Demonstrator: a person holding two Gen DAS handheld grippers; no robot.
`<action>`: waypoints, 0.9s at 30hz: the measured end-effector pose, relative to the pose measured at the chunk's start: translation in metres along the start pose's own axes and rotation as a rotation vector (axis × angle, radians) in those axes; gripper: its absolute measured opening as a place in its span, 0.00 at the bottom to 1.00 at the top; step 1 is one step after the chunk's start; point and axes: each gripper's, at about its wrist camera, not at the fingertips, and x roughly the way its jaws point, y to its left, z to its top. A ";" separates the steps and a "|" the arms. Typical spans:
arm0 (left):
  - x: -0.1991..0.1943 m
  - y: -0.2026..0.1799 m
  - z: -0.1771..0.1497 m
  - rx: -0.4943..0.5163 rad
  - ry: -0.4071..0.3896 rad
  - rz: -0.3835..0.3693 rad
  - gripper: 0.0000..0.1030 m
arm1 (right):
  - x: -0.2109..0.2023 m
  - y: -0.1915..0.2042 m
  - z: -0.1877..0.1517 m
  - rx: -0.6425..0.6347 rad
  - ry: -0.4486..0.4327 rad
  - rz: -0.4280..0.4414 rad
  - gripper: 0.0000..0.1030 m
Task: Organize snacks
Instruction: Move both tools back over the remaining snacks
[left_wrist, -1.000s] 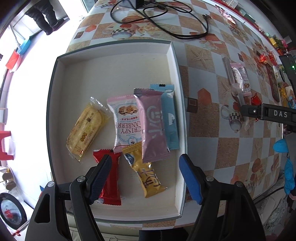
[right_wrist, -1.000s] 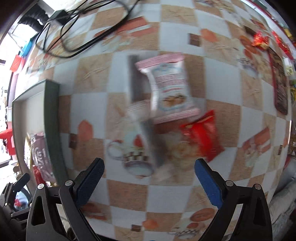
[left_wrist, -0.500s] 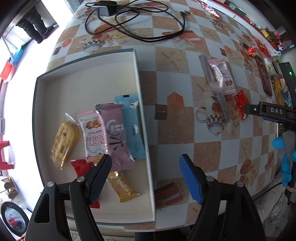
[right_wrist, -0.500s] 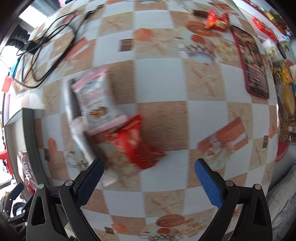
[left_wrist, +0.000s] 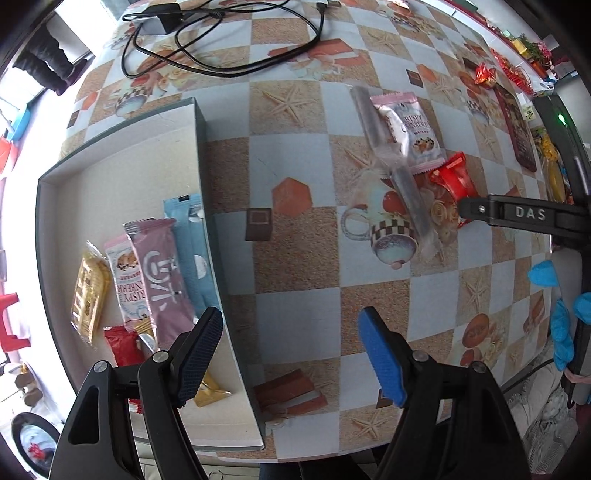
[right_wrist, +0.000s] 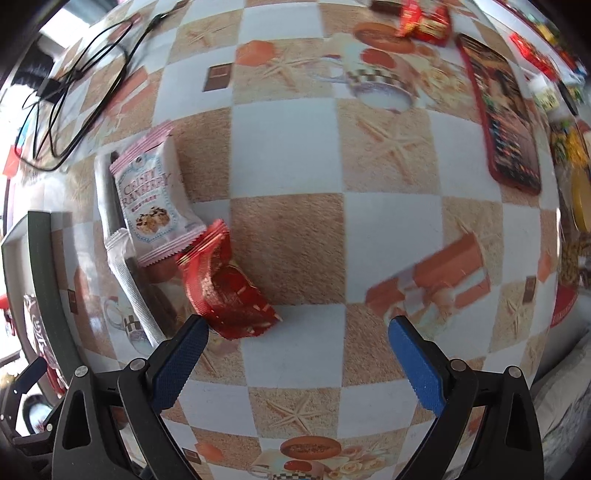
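A white tray with a dark green rim (left_wrist: 201, 155) holds several snack packets: a yellow one (left_wrist: 88, 295), a pink-and-white cranberry one (left_wrist: 127, 280), a mauve bar (left_wrist: 162, 273) and a light blue bar (left_wrist: 192, 251). My left gripper (left_wrist: 291, 350) is open and empty above the table, just right of the tray's wall. Further right lie a clear-wrapped dark bar (left_wrist: 391, 162), a cranberry packet (right_wrist: 155, 199) and a red packet (right_wrist: 225, 291). My right gripper (right_wrist: 295, 354) is open and empty, with its left finger beside the red packet.
A black cable with a charger (left_wrist: 207, 44) lies at the back of the checkered table. A flat red case (right_wrist: 502, 125) and wrapped sweets (right_wrist: 424, 18) sit at the far right. A blue-gloved hand (left_wrist: 561, 321) holds the right gripper. The table's front edge (left_wrist: 332, 450) is close below.
The left gripper has slid right, from above the tray's snacks to the table beside its wall. The right gripper has moved right and lower, so the loose packets now sit at its left. Both stay open.
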 end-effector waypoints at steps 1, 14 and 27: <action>0.001 -0.003 0.001 0.001 0.003 0.003 0.77 | 0.002 0.009 0.005 -0.013 0.003 -0.006 0.96; 0.026 -0.039 0.027 -0.055 0.047 -0.038 0.77 | 0.025 -0.031 0.050 -0.014 0.024 -0.042 0.99; 0.064 -0.085 0.078 -0.173 0.084 -0.109 0.77 | 0.039 -0.061 0.040 -0.030 -0.014 -0.036 1.00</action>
